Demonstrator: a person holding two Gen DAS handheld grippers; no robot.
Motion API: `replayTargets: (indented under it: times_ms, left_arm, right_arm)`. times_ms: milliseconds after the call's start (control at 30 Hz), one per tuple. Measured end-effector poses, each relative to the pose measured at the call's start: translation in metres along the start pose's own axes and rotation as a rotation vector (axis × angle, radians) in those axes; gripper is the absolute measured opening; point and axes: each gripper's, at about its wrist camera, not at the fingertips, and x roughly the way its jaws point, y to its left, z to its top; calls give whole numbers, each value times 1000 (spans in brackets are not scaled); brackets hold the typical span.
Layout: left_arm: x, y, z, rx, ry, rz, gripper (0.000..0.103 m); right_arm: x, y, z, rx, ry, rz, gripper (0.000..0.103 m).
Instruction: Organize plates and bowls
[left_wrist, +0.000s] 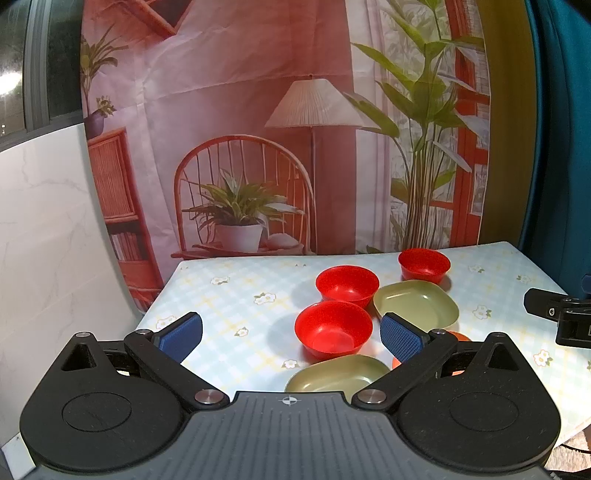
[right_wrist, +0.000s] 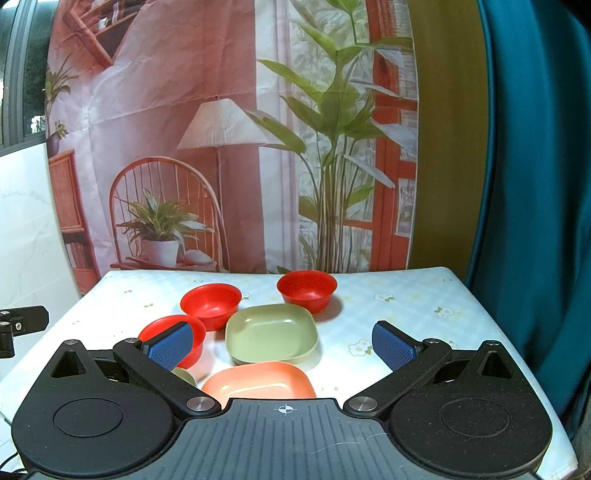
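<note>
Three red bowls stand on the table: a near one (left_wrist: 332, 328) (right_wrist: 162, 328), a middle one (left_wrist: 347, 284) (right_wrist: 211, 303) and a far one (left_wrist: 424, 264) (right_wrist: 307, 290). A green square plate (left_wrist: 415, 303) (right_wrist: 271, 332) lies between them. A second green plate (left_wrist: 338, 374) (right_wrist: 184, 376) lies near the front, mostly hidden in the right wrist view. An orange-pink plate (right_wrist: 258, 380) (left_wrist: 460, 336) lies at the front. My left gripper (left_wrist: 291, 338) is open and empty, above the table in front of the near red bowl. My right gripper (right_wrist: 282, 345) is open and empty above the plates.
The table (right_wrist: 406, 314) has a pale checked cloth with flowers. A printed backdrop (left_wrist: 258, 147) hangs behind its far edge, a teal curtain (right_wrist: 535, 184) at the right, a white marble wall (left_wrist: 44, 221) at the left. The other gripper's black edge (left_wrist: 554, 314) (right_wrist: 22, 321) shows in each view.
</note>
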Motion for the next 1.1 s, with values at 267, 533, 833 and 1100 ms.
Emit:
replayTargets:
  times_ms: [267,533,833,1100]
  left_arm:
    - [1,0,-1,1,1,0,103]
    - [1,0,-1,1,1,-1,103]
    - [1,0,-1,1,2,-1,103]
    - [1,0,-2,2,3,0,103]
  right_arm:
    - [1,0,0,0,1,0,103]
    - [1,0,0,0,4,1,103]
    - [2,-1,0,0,4,1,103]
    - [2,-1,-1,1,6,1,103]
